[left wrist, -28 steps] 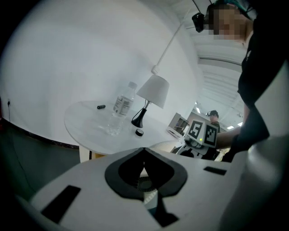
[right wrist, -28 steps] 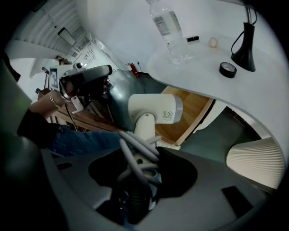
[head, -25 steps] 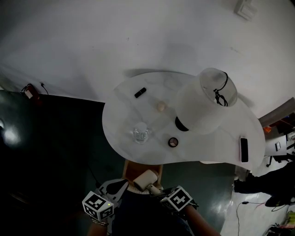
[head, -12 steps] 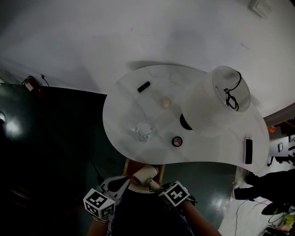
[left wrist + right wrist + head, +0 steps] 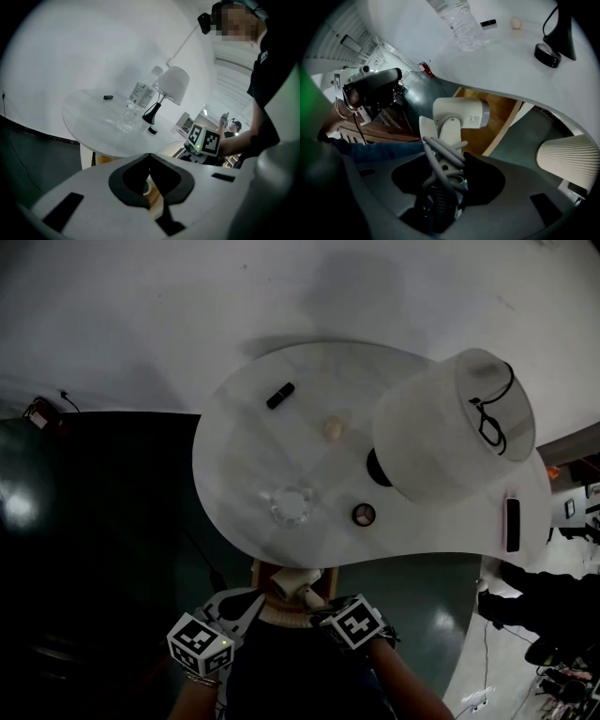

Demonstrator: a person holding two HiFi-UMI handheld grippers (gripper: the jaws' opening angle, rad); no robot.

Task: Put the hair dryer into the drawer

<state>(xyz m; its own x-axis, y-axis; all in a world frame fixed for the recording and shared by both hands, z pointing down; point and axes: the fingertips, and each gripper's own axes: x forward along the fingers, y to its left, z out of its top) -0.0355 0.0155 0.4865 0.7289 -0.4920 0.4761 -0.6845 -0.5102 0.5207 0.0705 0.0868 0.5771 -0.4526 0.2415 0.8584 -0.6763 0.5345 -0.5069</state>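
The white hair dryer [image 5: 459, 115] has its grey cord wound round the handle [image 5: 443, 157]. My right gripper [image 5: 440, 187] is shut on that handle and holds the dryer's head just over the open wooden drawer [image 5: 499, 119]. From the head view the hair dryer [image 5: 298, 583] sits at the table's near edge, partly over the drawer [image 5: 264, 575], with the right gripper [image 5: 317, 607] behind it. My left gripper [image 5: 246, 604] is beside it on the left. In the left gripper view the left gripper [image 5: 150, 157] has its tips together and nothing between them.
The round white table [image 5: 244, 456] carries a lamp [image 5: 441, 442], a clear water bottle [image 5: 289, 505], a small round tin [image 5: 364, 515], a beige ball [image 5: 332, 427], a small black item [image 5: 280, 396] and a black bar [image 5: 512, 524]. A white ribbed object [image 5: 569, 157] stands right of the drawer.
The right gripper has carried the hair dryer forward and down, closer under the table's edge over the drawer. The left gripper has moved along beside it.
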